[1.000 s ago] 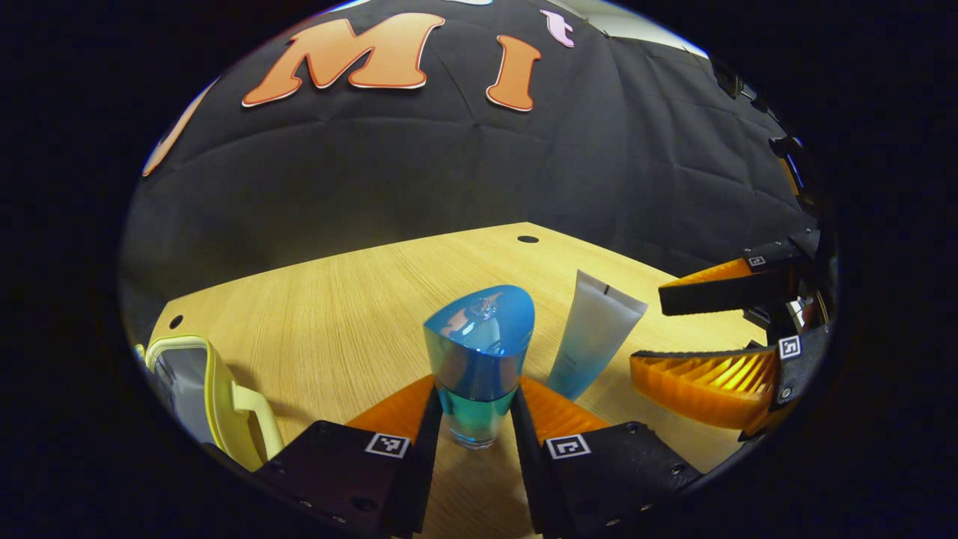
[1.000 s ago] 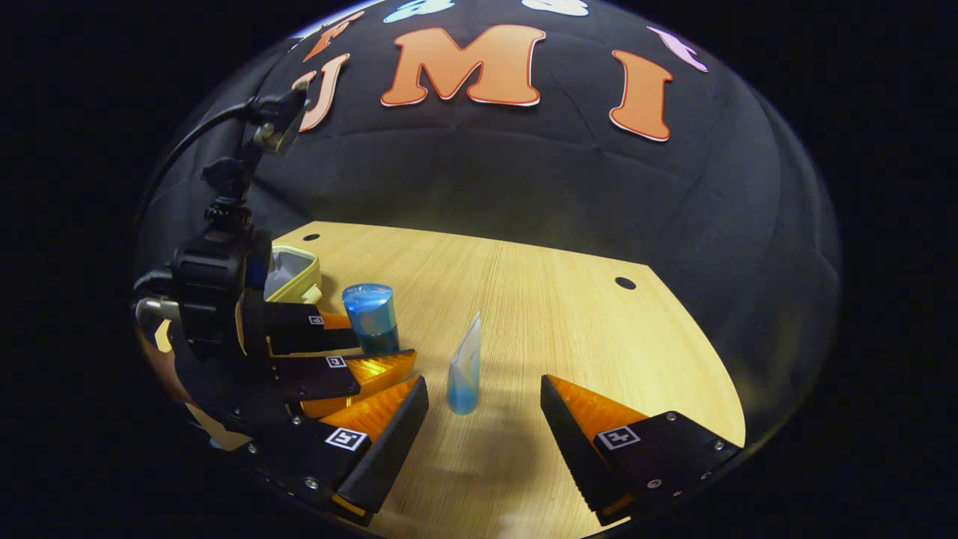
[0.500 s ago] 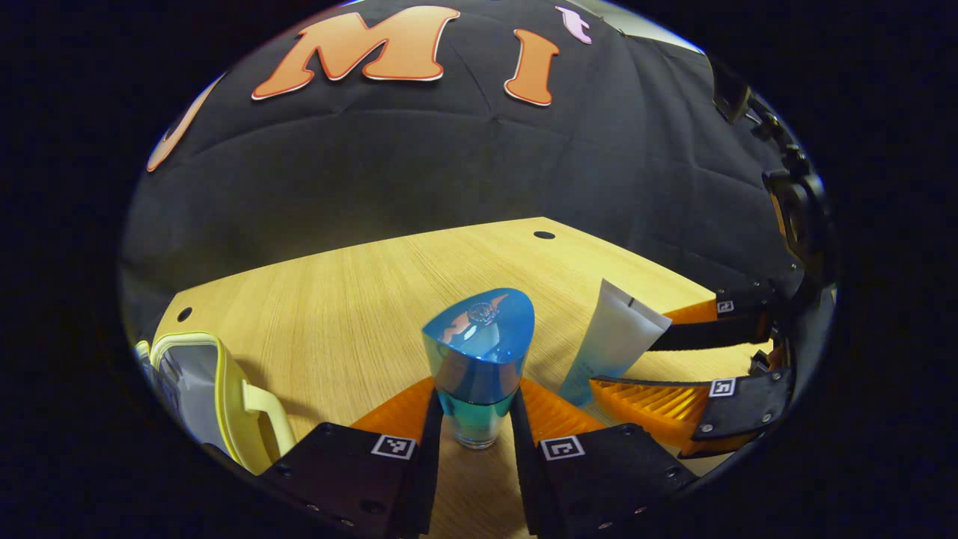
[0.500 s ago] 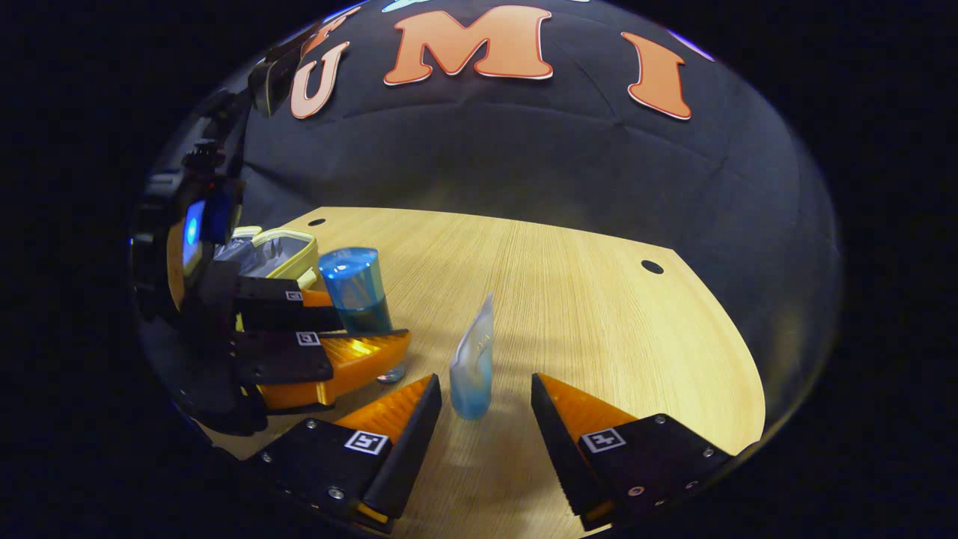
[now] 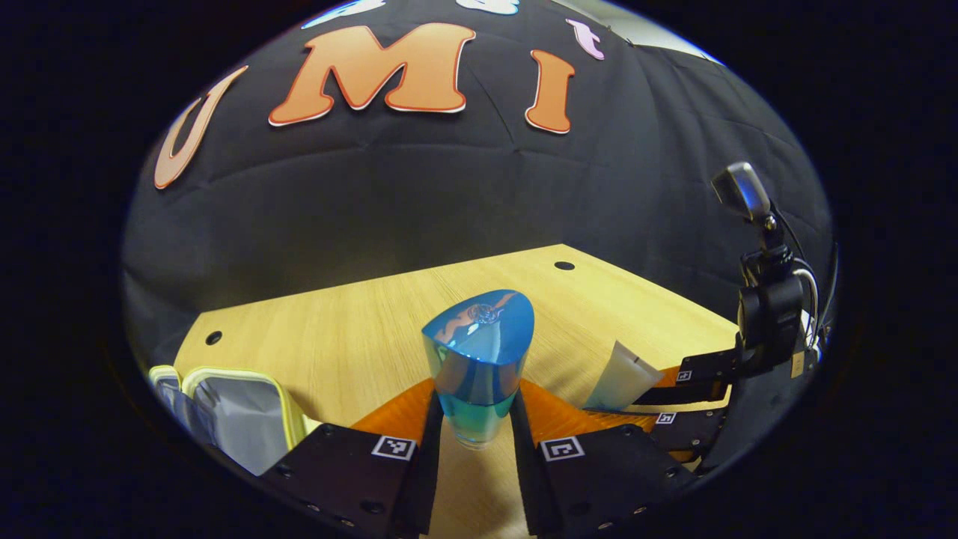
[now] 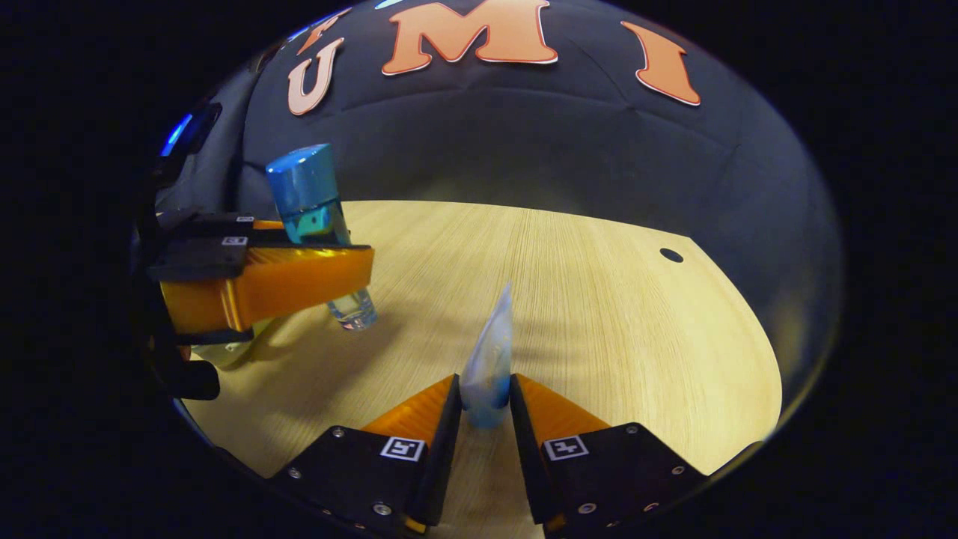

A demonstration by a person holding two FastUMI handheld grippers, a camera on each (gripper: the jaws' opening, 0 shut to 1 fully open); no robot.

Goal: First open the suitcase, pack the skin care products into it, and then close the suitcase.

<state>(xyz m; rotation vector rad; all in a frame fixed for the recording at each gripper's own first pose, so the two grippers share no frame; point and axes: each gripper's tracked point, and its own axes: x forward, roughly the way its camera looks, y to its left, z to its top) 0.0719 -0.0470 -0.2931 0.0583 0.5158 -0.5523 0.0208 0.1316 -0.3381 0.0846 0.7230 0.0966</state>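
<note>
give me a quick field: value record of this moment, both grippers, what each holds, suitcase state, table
left gripper: shut on the blue bottle, lifted off the table
right gripper: shut on the white tube, standing upright
suitcase: yellow-edged, open, grey lining showing, left of the bottle in the left gripper view
table: light wood
packed so far: cannot tell; both products seen are in the grippers
</note>
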